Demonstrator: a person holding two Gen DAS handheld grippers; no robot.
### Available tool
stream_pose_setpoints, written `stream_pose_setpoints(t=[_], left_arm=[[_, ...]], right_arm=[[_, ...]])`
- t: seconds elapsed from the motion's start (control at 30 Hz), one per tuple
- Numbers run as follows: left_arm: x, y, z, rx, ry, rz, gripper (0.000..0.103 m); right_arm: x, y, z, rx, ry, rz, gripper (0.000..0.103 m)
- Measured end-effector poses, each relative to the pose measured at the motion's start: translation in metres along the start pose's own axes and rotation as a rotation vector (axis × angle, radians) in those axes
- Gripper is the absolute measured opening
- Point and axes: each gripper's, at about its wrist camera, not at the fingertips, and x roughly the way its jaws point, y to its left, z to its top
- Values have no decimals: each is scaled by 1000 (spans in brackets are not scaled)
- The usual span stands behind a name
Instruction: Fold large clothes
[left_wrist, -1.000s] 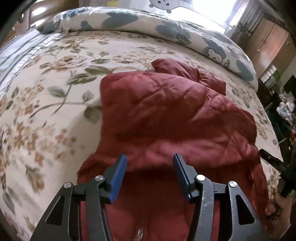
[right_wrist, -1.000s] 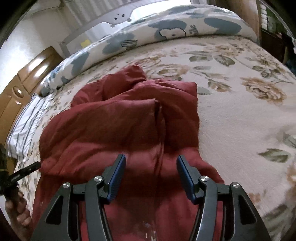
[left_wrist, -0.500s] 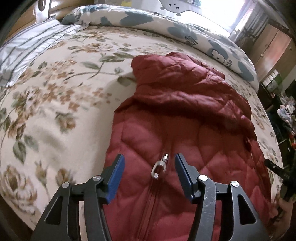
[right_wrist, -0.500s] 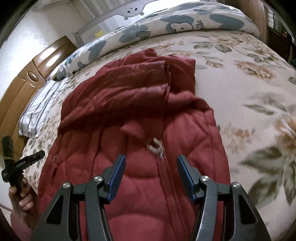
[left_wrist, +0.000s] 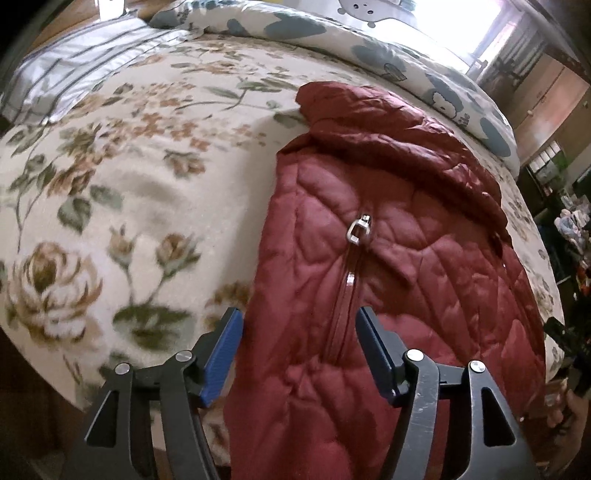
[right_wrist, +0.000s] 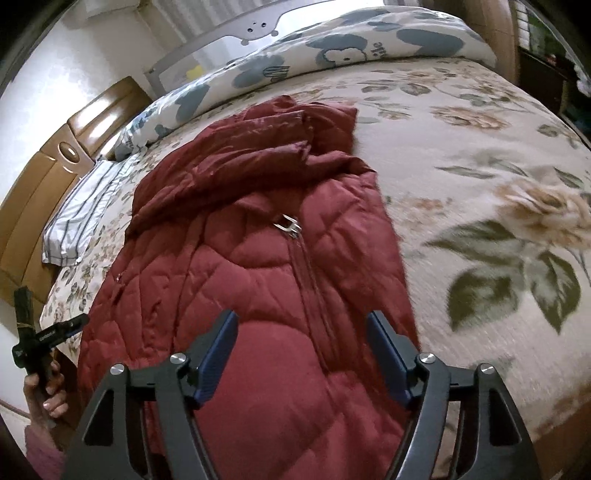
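A dark red quilted jacket (left_wrist: 406, 280) lies on the bed with its front zipper up, a silver zipper pull (left_wrist: 359, 229) near the collar, and its lower part hanging over the near bed edge. It also shows in the right wrist view (right_wrist: 258, 280), with the zipper pull (right_wrist: 288, 225). My left gripper (left_wrist: 297, 350) is open and empty above the jacket's left side. My right gripper (right_wrist: 301, 350) is open and empty above the jacket's right side. The hand holding the left gripper (right_wrist: 42, 369) shows at the lower left of the right wrist view.
The bed has a cream floral cover (left_wrist: 110, 184). A blue-and-white cartoon duvet (left_wrist: 369, 48) lies rolled along the far side. A striped pillow (right_wrist: 85, 206) and wooden headboard (right_wrist: 44, 173) are to the left. Wooden wardrobes (left_wrist: 546, 99) stand to the right.
Both grippers have pulled back toward the near bed edge. The jacket now lies stretched out further with the zipper front and hem in view, and the zipper pull sits farther from the fingers.
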Motion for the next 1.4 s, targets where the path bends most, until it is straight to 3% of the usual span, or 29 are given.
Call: stream_pose_setpoints(t=[0.2,0.4,0.73,0.93,1.1,1.3,1.37,1.4], left_arm=[[-6,11,-16,-23,13,-14,65],[-4,19,-29,-33,45,-74,69],[7,16,-44,25,101,-116,76],[12,24,-52,-3,126,-140,77],[21,26,-64,-22,166,-190,76],[25,13,-69,15,169,-217,74],[27,8,-69,26,171,-219,71],[29,5,-68,36,172,-219,65]], right_arm=[[-15,-19,-18,38,-7,-10,74],[-16,-39,-37,85,21,-3,74],[-1,-64,-66,199,81,84,74],[0,-62,-73,183,95,119,74],[0,-58,-79,165,115,148,74],[-1,-47,-81,113,126,149,63],[2,-49,-81,114,129,155,63],[4,-50,-82,118,133,160,63]])
